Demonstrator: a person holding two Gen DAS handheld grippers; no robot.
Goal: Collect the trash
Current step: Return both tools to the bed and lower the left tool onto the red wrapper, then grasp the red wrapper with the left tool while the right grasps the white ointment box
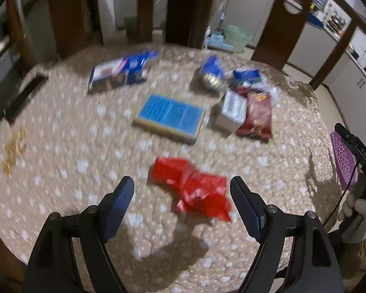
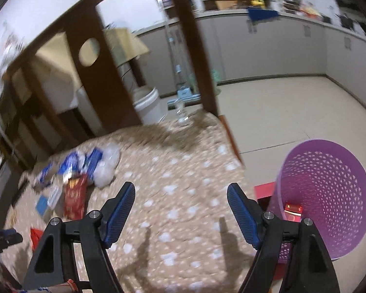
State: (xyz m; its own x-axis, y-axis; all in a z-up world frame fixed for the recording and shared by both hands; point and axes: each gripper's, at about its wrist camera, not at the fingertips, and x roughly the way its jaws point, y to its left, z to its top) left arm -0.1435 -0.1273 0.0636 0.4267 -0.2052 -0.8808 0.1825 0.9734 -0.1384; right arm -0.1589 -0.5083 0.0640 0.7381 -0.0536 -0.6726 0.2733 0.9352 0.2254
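- While the left gripper (image 1: 182, 196) hangs over the patterned table (image 1: 61, 146) with its jaws spread wide and nothing between them, the crumpled red wrapper (image 1: 191, 190) lies straight ahead of it, showing in the gap between the two fingers and a little toward the right one.
- That wrapper rests flat on the cloth, and its long axis runs on a slant from upper left to lower right across the left wrist view, so it sits crosswise to the line between the fingertips rather than in line with it.
- Farther off on the table lie the other pieces: a blue flat box (image 1: 169, 114), a dark red snack bag (image 1: 257, 112), a blue-and-white carton (image 1: 120, 72) and a small heap of blue packets (image 1: 222, 72), all well apart from the fingers.
- Over on the other side, the right gripper (image 2: 181, 201) is also open and empty, poised above the table edge with the purple basket (image 2: 329, 190) just to its right on the floor; something red already lies in the bottom of it.
- From the right wrist view the trash heap sits far to the left, so I judge the left hand much the nearer to the red wrapper, and the coming move is likely a short drop forward onto it.
- Motion blur smears the smaller details, so labels cannot be read.
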